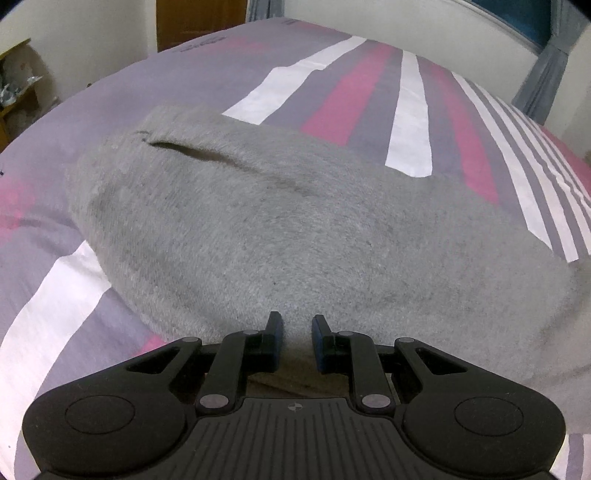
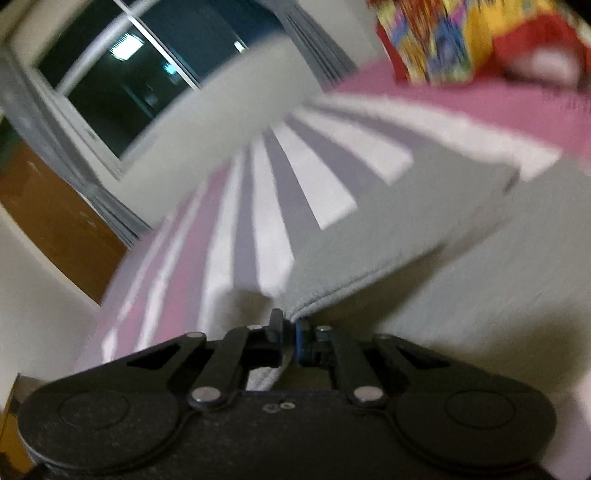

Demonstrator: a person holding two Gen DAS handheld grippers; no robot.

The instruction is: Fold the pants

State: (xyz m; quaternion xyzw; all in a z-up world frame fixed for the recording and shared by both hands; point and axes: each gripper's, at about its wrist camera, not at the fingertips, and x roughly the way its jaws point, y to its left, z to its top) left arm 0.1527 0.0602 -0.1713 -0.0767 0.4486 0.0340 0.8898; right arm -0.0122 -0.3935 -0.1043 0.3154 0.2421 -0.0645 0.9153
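- The grey fleecy fabric pants [image 1: 280, 225] lie as a broad folded mass on the bed sheet striped in lilac, pink and white [image 1: 354, 96], spreading ahead of the left gripper [image 1: 297, 341] and out to both of its sides
- The left gripper, a black two-finger tool with blue pads, has its fingers apart with a clear gap between them; the near edge of the pants sits just ahead of the tips, and nothing is held in the gap
- A dark slit-like opening [image 1: 184, 149] runs across the far left part of the pants, well ahead of the left gripper
- Beyond the pants, far ahead of the left gripper, stand a brown wooden door [image 1: 201, 22] and, off to the far right, a grey curtain [image 1: 546, 77]
- The right gripper [image 2: 290, 326], of the same black build, has its fingers brought together on a thin edge of the pants [image 2: 388, 236], clamped right at the tips
- From that pinch the grey cloth rises ahead and to the right of the right gripper as a lifted fold, with the striped sheet [image 2: 266, 206] showing ahead and to the left
- This view is blurred; a dark window with a pale frame [image 2: 122, 70] lies far ahead to the left, and a bright multicoloured cloth in red, yellow and blue [image 2: 461, 40] far ahead to the right
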